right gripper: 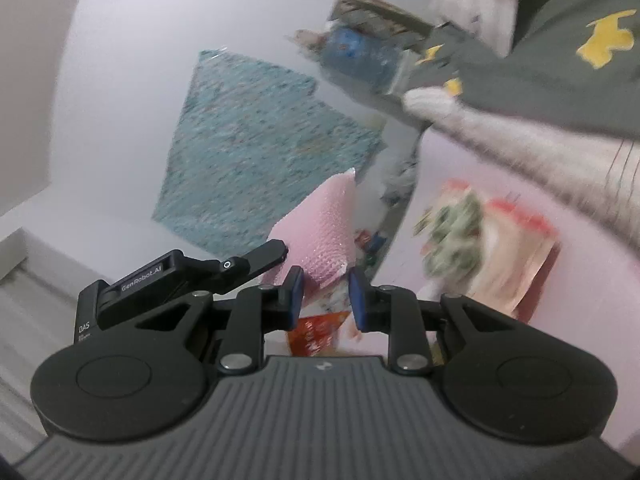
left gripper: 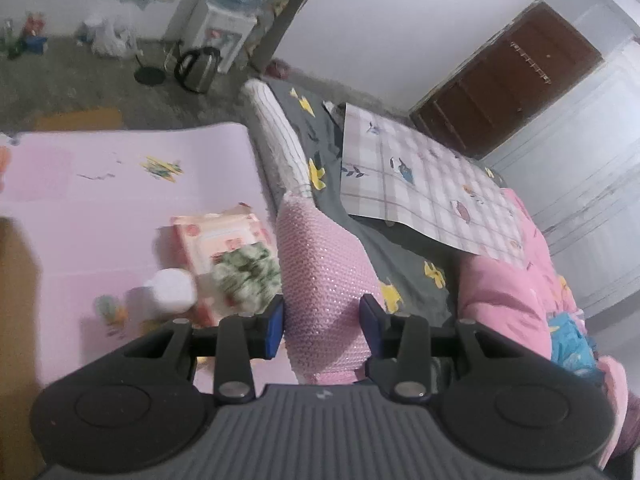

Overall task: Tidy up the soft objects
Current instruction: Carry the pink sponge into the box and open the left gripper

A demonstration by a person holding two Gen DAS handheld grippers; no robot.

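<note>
My left gripper (left gripper: 323,322) is shut on a pink bubble-wrap bag (left gripper: 320,272) and holds it up over the edge between the pink mat and the bed. In the right wrist view the same pink bag (right gripper: 324,232) hangs just ahead of my right gripper (right gripper: 325,300), which is open with nothing between its blue pads (right gripper: 296,298). A green-and-white scrunchie (left gripper: 248,276) lies on a pink wet-wipes pack (left gripper: 224,244) on the mat; both show blurred in the right wrist view, scrunchie (right gripper: 456,236) on the pack (right gripper: 516,264).
A white bottle cap (left gripper: 172,290) stands on the pink mat (left gripper: 120,200). The bed has a grey sheet (left gripper: 384,256), a checked cloth (left gripper: 436,184) and a pink quilt (left gripper: 516,292). A kettle (left gripper: 198,68) and water dispenser (left gripper: 224,36) stand on the floor behind.
</note>
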